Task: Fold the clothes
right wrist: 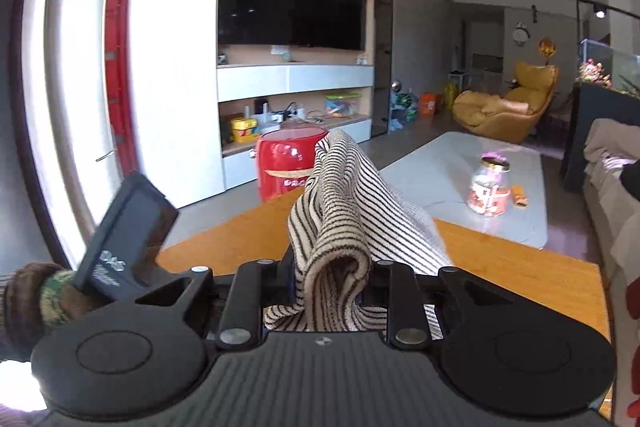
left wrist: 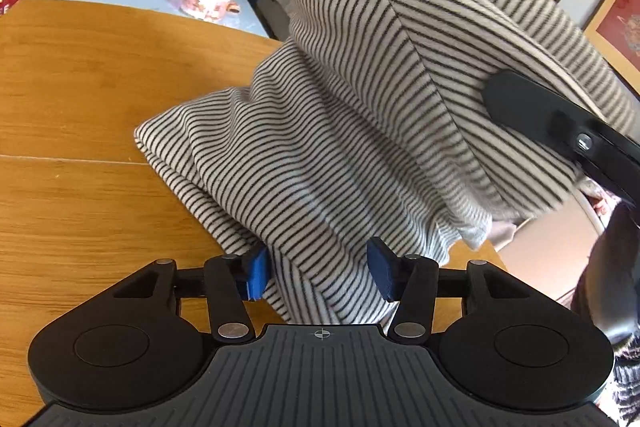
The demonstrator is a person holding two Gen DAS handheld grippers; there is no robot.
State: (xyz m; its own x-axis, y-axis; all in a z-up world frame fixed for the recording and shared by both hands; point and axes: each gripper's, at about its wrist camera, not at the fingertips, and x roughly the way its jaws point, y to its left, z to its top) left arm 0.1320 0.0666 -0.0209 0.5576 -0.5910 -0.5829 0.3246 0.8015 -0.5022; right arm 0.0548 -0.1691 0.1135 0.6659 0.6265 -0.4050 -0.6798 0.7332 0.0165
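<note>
Above the near wooden table (left wrist: pixel 80 87), the soft cream-and-black striped knit garment (left wrist: pixel 360 87) hangs limp, pinched by the right gripper (right wrist: pixel 332 283), while the left gripper (left wrist: pixel 318 271) gapes around its lower hem.

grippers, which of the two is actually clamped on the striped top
The right gripper: a bunched fold of the striped top is pinched between its fingers. The left gripper is open, cloth only draped between its blue pads.

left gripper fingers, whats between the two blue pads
In the left wrist view, a hanging fold of the striped garment lies between the open left gripper pads.
</note>
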